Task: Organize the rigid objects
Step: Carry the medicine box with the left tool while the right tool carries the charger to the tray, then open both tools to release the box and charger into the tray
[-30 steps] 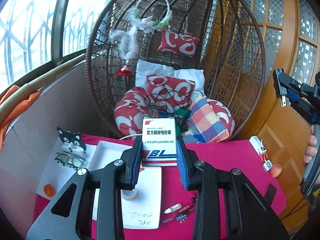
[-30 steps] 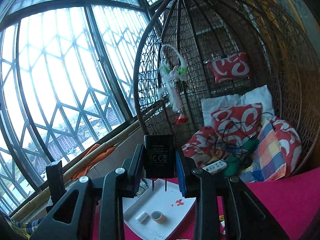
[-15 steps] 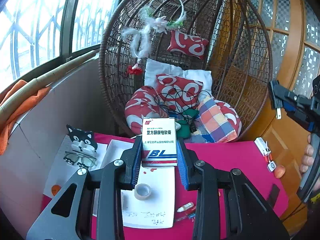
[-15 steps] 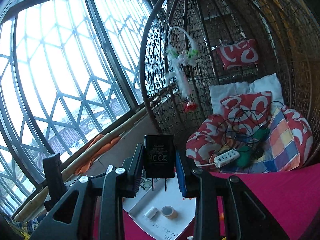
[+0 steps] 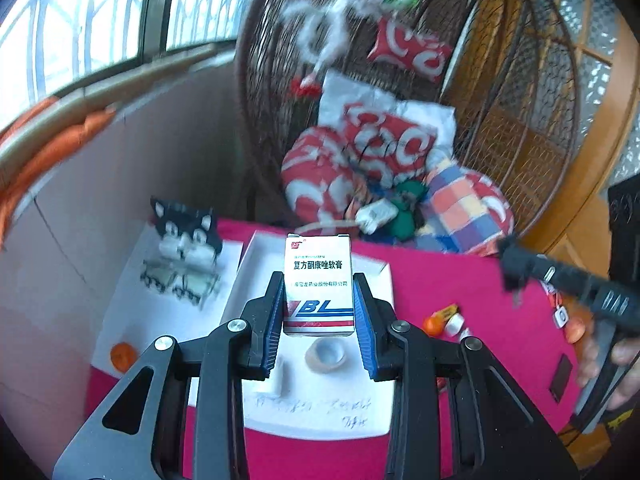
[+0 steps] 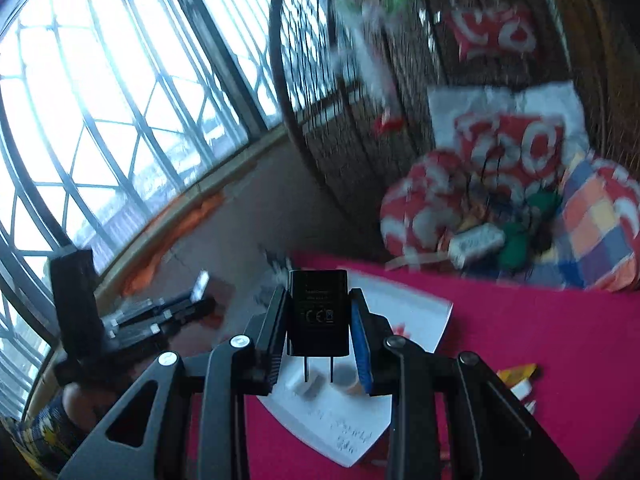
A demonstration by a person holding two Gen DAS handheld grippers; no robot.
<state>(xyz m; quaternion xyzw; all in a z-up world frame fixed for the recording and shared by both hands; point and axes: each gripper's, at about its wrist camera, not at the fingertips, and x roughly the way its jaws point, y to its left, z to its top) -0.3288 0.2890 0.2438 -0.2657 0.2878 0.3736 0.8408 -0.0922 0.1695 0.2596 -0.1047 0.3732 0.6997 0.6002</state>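
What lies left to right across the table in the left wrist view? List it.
Orange disc → cat figure → medicine box held in the left hand-held gripper → orange tube → right hand-held gripper.

A wicker egg chair (image 5: pixel 500 92) stands beyond the table's (image 5: pixel 472 280) far edge, piled with red-and-white cushions (image 5: pixel 384 140) and a checked one (image 5: pixel 460 208). Tall barred windows (image 6: pixel 100 120) at left pour in pale daylight. A wooden door (image 5: pixel 600 92) stands at right.

Black claw (image 5: pixel 319 320), blue ribbed pads (image 5: pixel 362 332), silver screws.
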